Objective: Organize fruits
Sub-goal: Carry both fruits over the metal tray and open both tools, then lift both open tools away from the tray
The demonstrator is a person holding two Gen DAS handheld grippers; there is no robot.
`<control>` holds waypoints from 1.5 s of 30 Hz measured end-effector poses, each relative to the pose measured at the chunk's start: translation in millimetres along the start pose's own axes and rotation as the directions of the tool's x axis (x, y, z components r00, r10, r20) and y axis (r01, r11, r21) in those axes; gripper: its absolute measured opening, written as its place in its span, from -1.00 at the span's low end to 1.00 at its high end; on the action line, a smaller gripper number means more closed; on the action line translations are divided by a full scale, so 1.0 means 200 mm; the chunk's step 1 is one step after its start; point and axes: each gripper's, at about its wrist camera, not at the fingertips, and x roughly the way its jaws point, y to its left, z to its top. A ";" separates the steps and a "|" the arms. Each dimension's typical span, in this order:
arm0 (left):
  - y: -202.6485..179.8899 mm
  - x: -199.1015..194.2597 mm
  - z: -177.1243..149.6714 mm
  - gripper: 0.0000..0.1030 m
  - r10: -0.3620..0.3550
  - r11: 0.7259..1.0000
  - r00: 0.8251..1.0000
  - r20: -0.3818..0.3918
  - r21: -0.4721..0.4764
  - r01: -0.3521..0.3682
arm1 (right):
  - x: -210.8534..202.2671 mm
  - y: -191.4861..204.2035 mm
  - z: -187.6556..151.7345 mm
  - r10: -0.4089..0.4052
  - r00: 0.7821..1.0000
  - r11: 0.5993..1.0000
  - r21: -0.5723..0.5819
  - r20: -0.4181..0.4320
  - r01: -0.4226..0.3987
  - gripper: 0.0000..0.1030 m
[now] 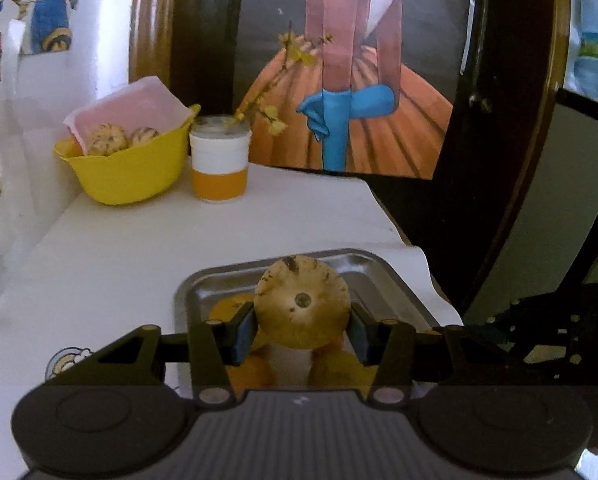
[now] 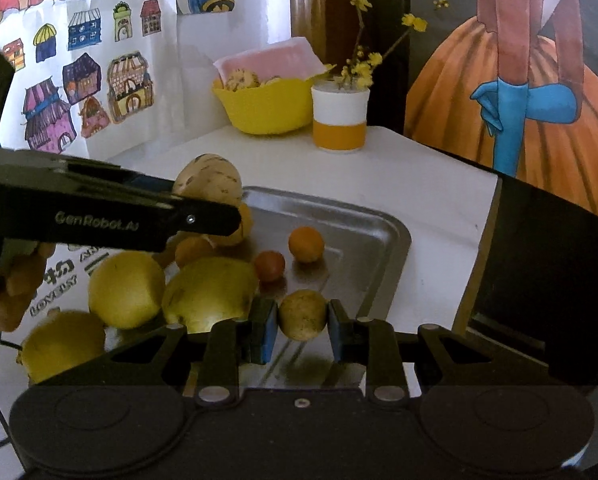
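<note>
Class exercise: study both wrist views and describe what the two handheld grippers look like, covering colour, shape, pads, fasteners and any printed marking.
Both are matt black. The right gripper has blue pads on its jaws, angular linkage arms, silver pivot pins and a ribbed body between two round housings. The left gripper matches it; the right wrist view shows white "GenRobot.AI" lettering on its side.

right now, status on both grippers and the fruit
Left gripper shut on large speckled melon, lifted over metal tray. Right gripper shut on small tan fruit. Path to yellow bowl looks open.
</note>
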 end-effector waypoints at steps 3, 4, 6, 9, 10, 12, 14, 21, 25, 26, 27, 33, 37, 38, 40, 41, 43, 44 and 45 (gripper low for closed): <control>-0.02 0.03 0.00 0.02 0.010 1.000 1.000 -0.024 0.013 -0.010 | 0.00 0.00 -0.03 -0.001 1.000 1.000 -0.009 0.014 0.001 -0.45; -0.03 0.04 0.00 0.02 0.014 1.000 0.999 -0.035 0.015 -0.013 | 0.00 0.00 -0.03 -0.001 1.000 1.000 -0.010 0.018 0.001 -0.45; -0.03 0.07 0.01 0.02 0.018 1.000 0.998 -0.057 0.004 -0.018 | 0.01 0.00 -0.04 -0.003 1.000 1.000 -0.013 0.026 0.003 -0.45; -0.03 0.10 0.00 0.02 0.025 1.000 0.997 -0.079 -0.011 -0.026 | 0.01 0.00 -0.04 -0.011 0.999 1.000 -0.025 0.041 0.012 -0.45; -0.03 0.10 0.00 0.02 0.029 1.000 0.996 -0.083 -0.010 -0.030 | 0.01 0.00 -0.04 -0.012 0.999 1.000 -0.028 0.044 0.014 -0.45; -0.04 0.11 -0.01 0.02 0.032 0.999 0.995 -0.089 -0.005 -0.033 | 0.02 0.00 -0.04 -0.017 0.999 0.999 -0.032 0.046 0.018 -0.45; -0.04 0.12 -0.01 0.03 0.034 0.999 0.995 -0.096 -0.005 -0.035 | 0.03 0.00 -0.05 -0.019 0.999 0.999 -0.033 0.047 0.020 -0.45; -0.04 0.13 0.00 0.04 0.037 0.999 0.993 -0.113 -0.010 -0.038 | 0.06 0.00 -0.06 -0.031 0.999 0.999 -0.025 0.041 0.032 -0.44; -0.04 0.12 0.00 0.07 0.048 0.999 0.994 -0.102 -0.009 -0.049 | 0.06 0.00 -0.06 -0.037 0.998 0.999 -0.018 0.043 0.038 -0.42; -0.04 0.12 -0.01 0.09 0.044 0.999 0.995 -0.094 -0.007 -0.045 | 0.06 0.00 -0.06 -0.041 0.998 0.999 -0.018 0.047 0.042 -0.42; -0.05 0.11 -0.01 0.17 0.043 0.999 0.996 -0.083 -0.005 -0.044 | 0.06 0.01 -0.06 -0.045 0.998 0.999 -0.018 0.051 0.046 -0.41; -0.07 0.05 -0.03 0.38 0.037 0.999 0.998 -0.053 0.005 -0.037 | 0.03 0.01 -0.07 -0.053 0.996 0.999 -0.001 0.074 0.053 -0.35; -0.05 -0.01 -0.03 0.56 0.015 0.999 1.000 -0.012 -0.037 -0.015 | -0.01 0.02 -0.07 -0.066 0.994 0.998 0.019 0.092 0.064 -0.21; -0.04 -0.03 -0.03 0.60 0.011 0.999 1.000 0.004 -0.044 -0.011 | -0.03 0.02 -0.07 -0.069 0.993 0.997 0.026 0.100 0.066 -0.14; -0.04 -0.07 -0.03 0.68 0.019 0.998 0.999 0.031 -0.053 -0.017 | -0.06 0.02 -0.07 -0.079 0.990 0.996 0.045 0.117 0.074 0.01; -0.04 -0.09 -0.03 0.73 0.024 0.998 0.999 0.043 -0.057 -0.022 | -0.07 0.02 -0.07 -0.082 0.989 0.996 0.052 0.125 0.076 0.07; -0.03 -0.14 -0.03 0.82 0.033 0.998 0.997 0.065 -0.064 -0.029 | -0.11 0.03 -0.06 -0.089 0.986 0.995 0.062 0.139 0.081 0.15; -0.02 -0.16 -0.04 0.89 0.040 0.997 0.996 0.076 -0.067 -0.035 | -0.13 0.04 -0.06 -0.093 0.985 0.994 0.066 0.147 0.084 0.23; -0.02 -0.19 -0.04 0.92 0.047 0.997 0.995 0.087 -0.071 -0.041 | -0.15 0.05 -0.06 -0.096 0.983 0.994 0.069 0.157 0.086 0.31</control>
